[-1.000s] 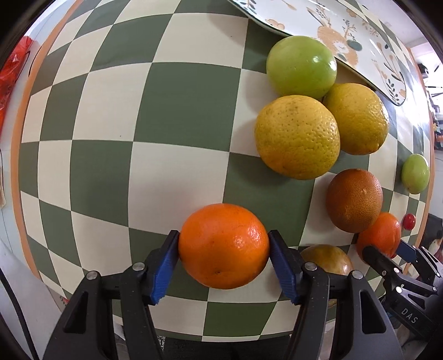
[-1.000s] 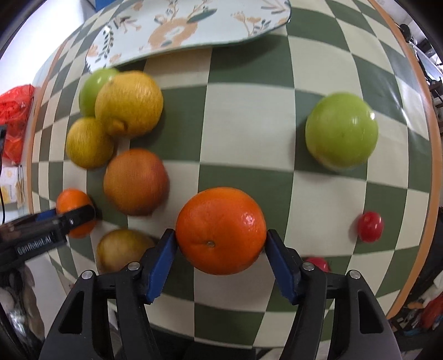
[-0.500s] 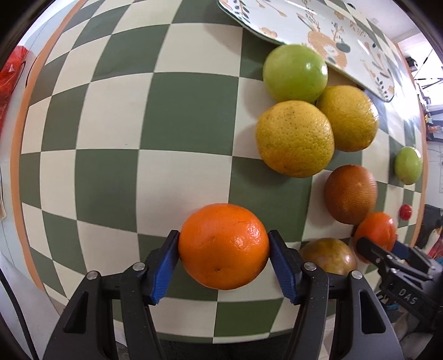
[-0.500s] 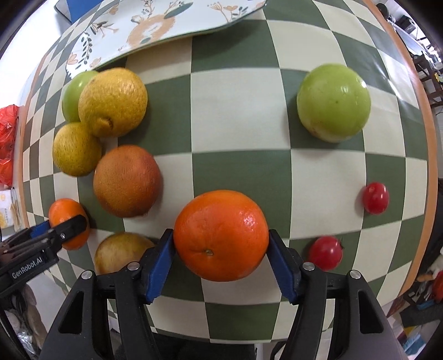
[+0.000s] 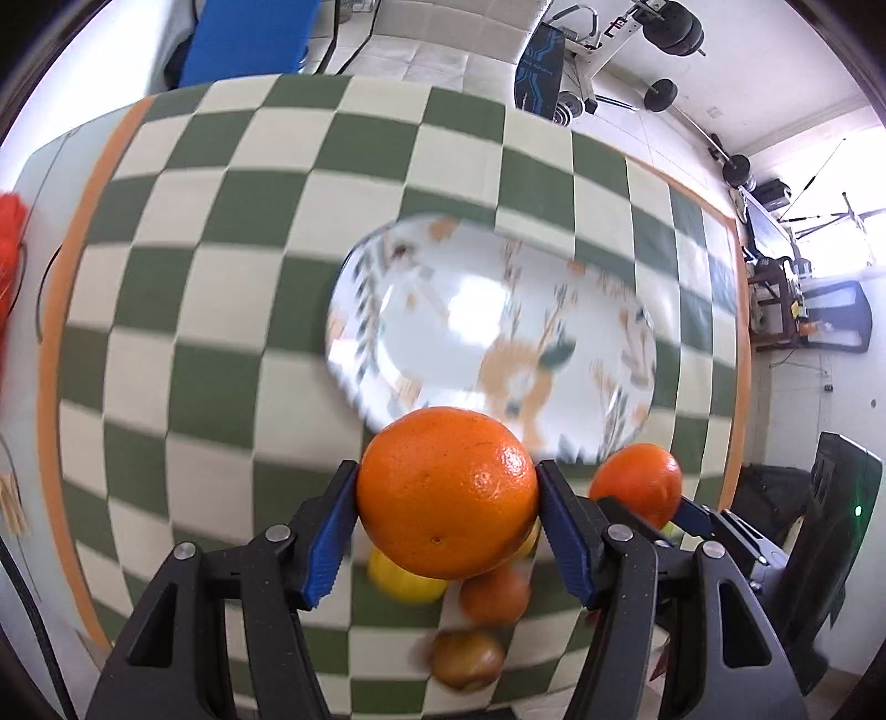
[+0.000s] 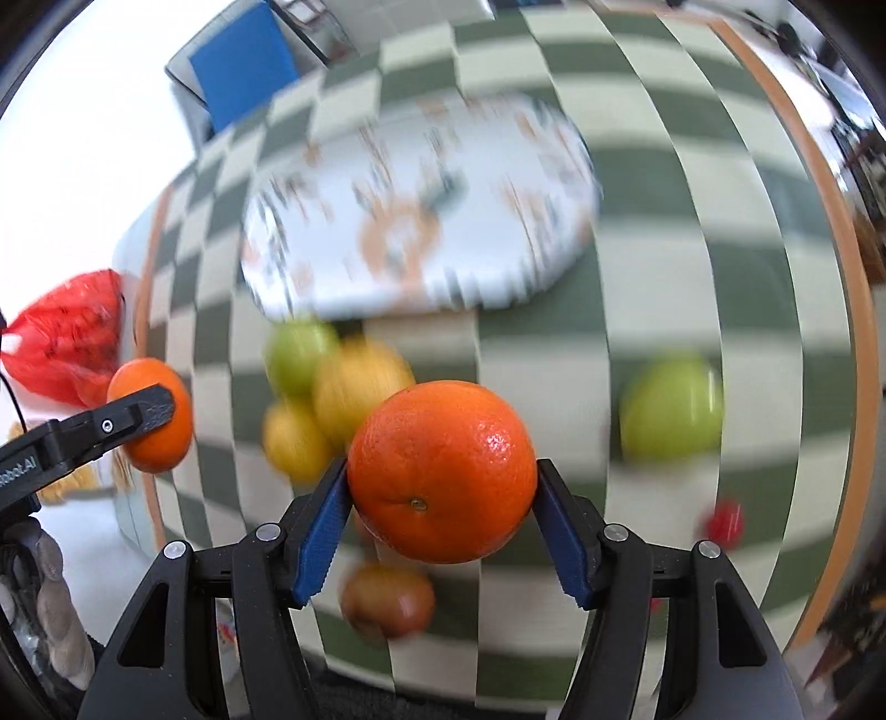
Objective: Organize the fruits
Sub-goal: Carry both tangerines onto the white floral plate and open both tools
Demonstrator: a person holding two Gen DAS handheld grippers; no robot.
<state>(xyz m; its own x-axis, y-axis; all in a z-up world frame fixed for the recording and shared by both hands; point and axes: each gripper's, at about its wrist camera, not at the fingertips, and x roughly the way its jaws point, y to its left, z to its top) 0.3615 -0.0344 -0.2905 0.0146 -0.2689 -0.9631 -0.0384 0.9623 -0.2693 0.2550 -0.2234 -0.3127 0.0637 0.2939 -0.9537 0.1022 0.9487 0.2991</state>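
My left gripper (image 5: pixel 447 501) is shut on an orange (image 5: pixel 447 490) and holds it well above the checkered table, just short of the floral plate (image 5: pixel 493 327). My right gripper (image 6: pixel 442 487) is shut on a second orange (image 6: pixel 442 471), also raised; it shows in the left wrist view (image 5: pixel 637 482). The left gripper's orange shows in the right wrist view (image 6: pixel 152 421). The floral plate (image 6: pixel 421 216) lies beyond the fruit pile. Both views are motion-blurred.
On the table below lie yellow citrus (image 6: pixel 360 393), a green fruit (image 6: pixel 299 354), a brownish fruit (image 6: pixel 387 601), another green fruit (image 6: pixel 670 410) and a small red fruit (image 6: pixel 725 520). A red bag (image 6: pixel 66 332) sits off the left edge. Exercise gear (image 5: pixel 609 50) stands beyond the table.
Both grippers have lifted high and tilted forward with their oranges. The plate has come into full view ahead and the fruit pile has dropped below.
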